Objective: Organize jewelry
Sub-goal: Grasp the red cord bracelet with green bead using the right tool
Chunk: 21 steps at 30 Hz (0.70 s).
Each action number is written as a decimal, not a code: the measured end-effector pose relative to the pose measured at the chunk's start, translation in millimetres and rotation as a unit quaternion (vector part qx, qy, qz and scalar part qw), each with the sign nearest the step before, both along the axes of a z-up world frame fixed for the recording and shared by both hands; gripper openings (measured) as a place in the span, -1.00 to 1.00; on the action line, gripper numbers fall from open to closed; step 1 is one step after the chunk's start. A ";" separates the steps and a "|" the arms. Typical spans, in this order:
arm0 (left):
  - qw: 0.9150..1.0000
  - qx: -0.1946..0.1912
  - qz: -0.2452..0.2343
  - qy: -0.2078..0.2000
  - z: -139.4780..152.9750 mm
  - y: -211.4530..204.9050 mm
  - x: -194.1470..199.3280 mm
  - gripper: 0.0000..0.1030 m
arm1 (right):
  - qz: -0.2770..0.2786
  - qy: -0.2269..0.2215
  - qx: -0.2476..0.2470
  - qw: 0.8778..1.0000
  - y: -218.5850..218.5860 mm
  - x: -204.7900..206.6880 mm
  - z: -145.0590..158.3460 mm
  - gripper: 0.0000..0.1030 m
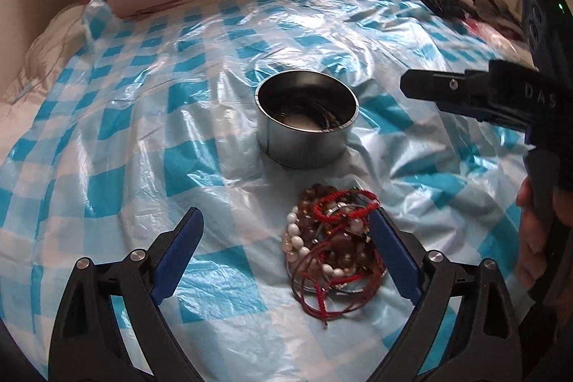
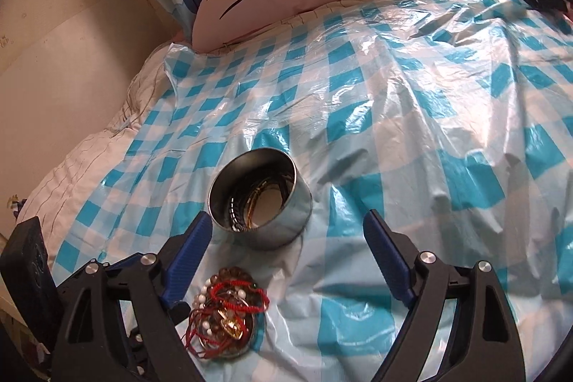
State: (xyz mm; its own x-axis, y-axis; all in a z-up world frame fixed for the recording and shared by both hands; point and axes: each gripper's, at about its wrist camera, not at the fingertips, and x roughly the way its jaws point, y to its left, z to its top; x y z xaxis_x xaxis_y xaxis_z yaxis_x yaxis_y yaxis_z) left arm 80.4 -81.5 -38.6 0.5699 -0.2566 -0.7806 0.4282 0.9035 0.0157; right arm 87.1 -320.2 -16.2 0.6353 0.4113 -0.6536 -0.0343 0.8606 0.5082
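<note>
- The left gripper (image 1: 286, 224) has its jaws wide apart; the pile of bracelets (image 1: 333, 249) lies on the blue checked sheet (image 1: 143, 138), against its right finger.
- The right gripper (image 2: 286, 228) is also spread apart and holds nothing.
- The metal tin (image 2: 259, 199) stands just behind the pile, with some bangles inside.

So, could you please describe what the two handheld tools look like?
Both match: the left tool and right tool have black triangular-cutout arms, silver pivot bolts and ribbed blue fingers. Seen from the left wrist, the right tool's black body carries white letters "DAS" and a green light.
</note>
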 end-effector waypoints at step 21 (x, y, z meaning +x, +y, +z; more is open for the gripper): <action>0.997 -0.037 -0.009 0.065 -12.9 21.2 -20.4 0.74 | 0.167 0.070 -0.071 0.981 81.5 15.6 -45.6 0.02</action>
